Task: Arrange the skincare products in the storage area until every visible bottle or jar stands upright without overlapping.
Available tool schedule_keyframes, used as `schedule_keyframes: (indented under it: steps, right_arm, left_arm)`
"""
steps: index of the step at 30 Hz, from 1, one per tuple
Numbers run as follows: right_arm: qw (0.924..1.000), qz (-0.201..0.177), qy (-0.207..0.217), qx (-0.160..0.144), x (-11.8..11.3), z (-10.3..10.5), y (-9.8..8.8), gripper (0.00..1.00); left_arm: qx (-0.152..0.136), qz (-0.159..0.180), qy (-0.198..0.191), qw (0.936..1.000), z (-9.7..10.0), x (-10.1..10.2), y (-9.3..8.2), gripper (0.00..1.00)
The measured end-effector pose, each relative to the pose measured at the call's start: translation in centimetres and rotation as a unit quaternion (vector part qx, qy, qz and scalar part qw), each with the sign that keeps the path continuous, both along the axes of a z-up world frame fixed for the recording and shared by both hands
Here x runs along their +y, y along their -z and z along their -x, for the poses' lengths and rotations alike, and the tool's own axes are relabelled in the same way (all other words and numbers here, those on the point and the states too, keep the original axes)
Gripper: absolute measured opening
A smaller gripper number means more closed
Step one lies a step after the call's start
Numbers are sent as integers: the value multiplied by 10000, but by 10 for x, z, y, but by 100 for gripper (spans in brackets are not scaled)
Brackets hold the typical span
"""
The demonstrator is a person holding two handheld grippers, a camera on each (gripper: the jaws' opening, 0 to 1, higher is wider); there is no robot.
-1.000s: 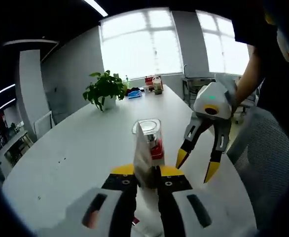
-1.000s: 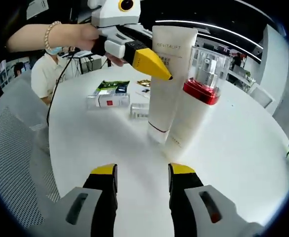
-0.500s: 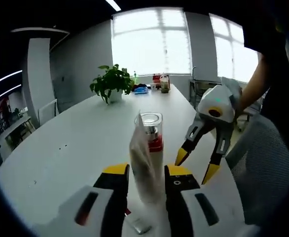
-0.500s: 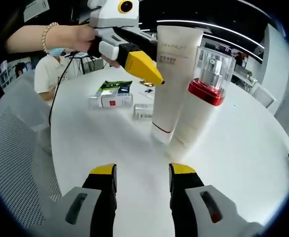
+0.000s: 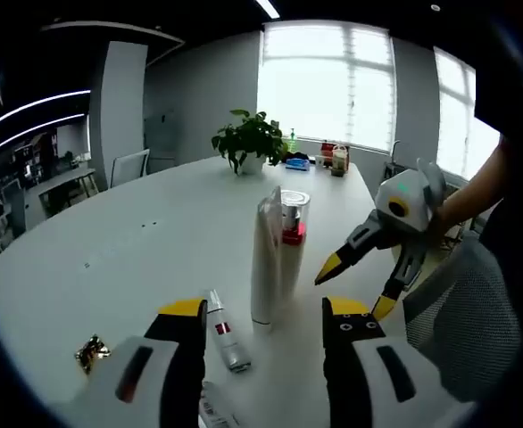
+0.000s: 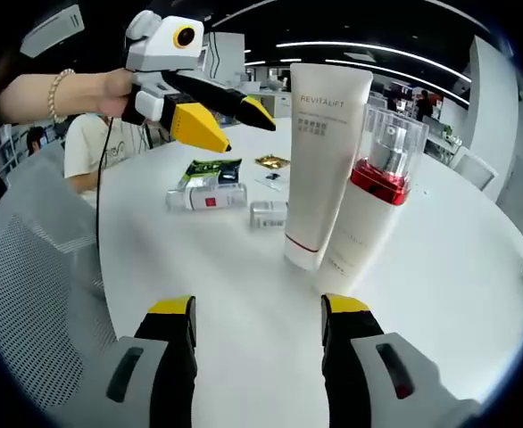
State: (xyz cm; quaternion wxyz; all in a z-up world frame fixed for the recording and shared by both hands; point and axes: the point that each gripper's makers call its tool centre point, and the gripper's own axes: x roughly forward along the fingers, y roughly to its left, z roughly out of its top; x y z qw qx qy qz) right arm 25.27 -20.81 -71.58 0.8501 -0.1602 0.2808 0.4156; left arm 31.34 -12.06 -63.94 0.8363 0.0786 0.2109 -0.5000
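you have a white table (image 5: 136, 250) under everything, long and rounded at the end. at its far end a potted plant (image 5: 251, 141) stands before bright windows (image 5: 324, 85), with a few small items (image 5: 324, 159) beside it, too small to tell. a gold foil wrapper (image 5: 90, 351) lies near you. behind, a seated person (image 6: 90, 134) and a grey mesh chair (image 6: 25, 267).

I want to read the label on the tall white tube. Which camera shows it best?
The right gripper view: the white tube stands close, its broad printed face toward the camera, beside the red-collared bottle. The left gripper view shows the tube edge-on, narrow, no print legible.
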Motion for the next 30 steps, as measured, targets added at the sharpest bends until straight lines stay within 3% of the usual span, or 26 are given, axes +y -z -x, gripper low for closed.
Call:
schedule_keyframes:
  steps: [9,11,17,23,27,30]
  right_arm:
    - [9996,-275,65,-32,9,7,-12,65]
    - [9994,-344,92,19,11,11,-12,66]
    - [9989,-435,167,97,13,18,-14,71]
    - [9982,-502,277,146,13,21,-12,77]
    - [9974,-593,398,89,9,23,-19,72]
    - [9958,-748,517,111,9,26,-25,76]
  left_arm:
    - [368,-6,-807,9961,30,32,8,66]
    - [556,65,-1054,9928,35,42,13,69]
    - [749,9,-1584,9845,55,68,20,79]
    - [836,134,-2127,9735,69,101,21,82]
    - [865,176,-2363,9677,80,113,20,82]
    - [838,169,-2508,9643,87,123,19,84]
